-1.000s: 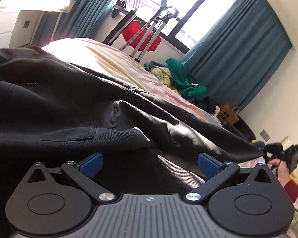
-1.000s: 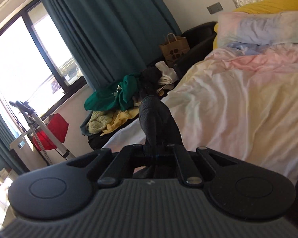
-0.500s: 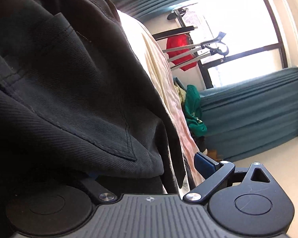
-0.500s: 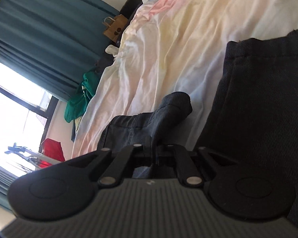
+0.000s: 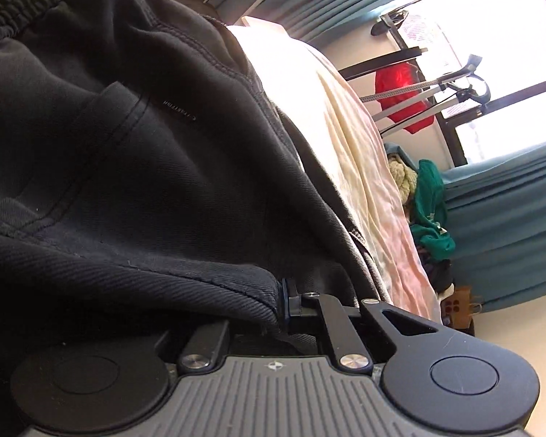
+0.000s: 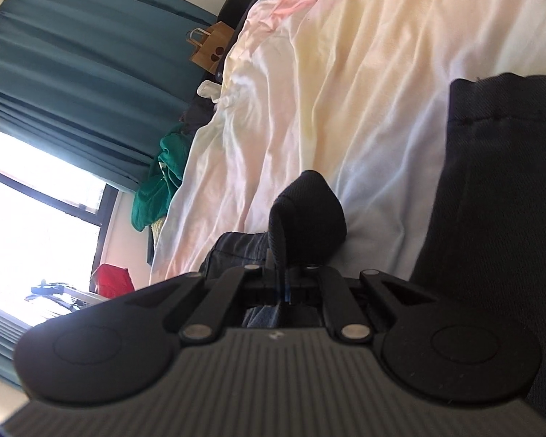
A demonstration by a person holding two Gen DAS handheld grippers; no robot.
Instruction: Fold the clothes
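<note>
Both tongs (image 5: 278, 306) (image 6: 280, 284) on trousers' (image 5: 145, 182) edges

Tiny pale lettering stitched on the dark trousers (image 5: 134, 167), upper middle-left of the left wrist frame, beside the pocket seam; too small and tilted to read. Another small woven tag at the same garment's edge, right of centre; likewise illegible. Dark round marks printed on the brown paper bag (image 6: 211, 49), upper middle of the right wrist frame, forming no readable word; nothing else legible in either frame.
</note>
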